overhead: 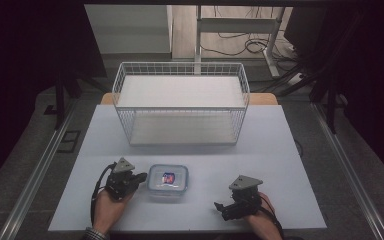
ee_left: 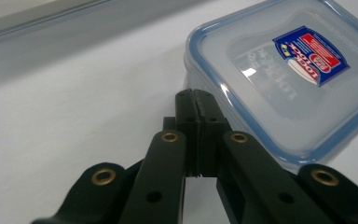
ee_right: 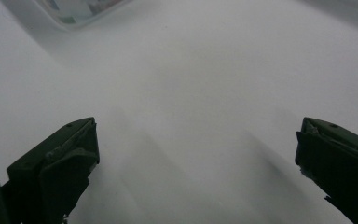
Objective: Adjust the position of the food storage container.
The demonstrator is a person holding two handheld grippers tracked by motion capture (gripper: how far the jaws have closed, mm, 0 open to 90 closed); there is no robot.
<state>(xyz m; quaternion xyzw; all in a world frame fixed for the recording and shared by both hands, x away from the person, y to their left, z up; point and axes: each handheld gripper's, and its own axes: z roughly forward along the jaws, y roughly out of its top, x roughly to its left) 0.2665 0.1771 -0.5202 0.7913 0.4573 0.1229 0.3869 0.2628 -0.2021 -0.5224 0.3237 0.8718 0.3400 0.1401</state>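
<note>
Clear plastic container, blue-rimmed lid on, sits near the table's front edge. Left gripper, jaws pressed together and empty, lies just beside its left wall, nearer than the right gripper, jaws apart.

Clear square plastic container, blue-rimmed lid closed, red-blue label on top. Laid flat on desk, near front edge, left of centre. Contents not made out, possibly empty; lid clips unclear.
</note>
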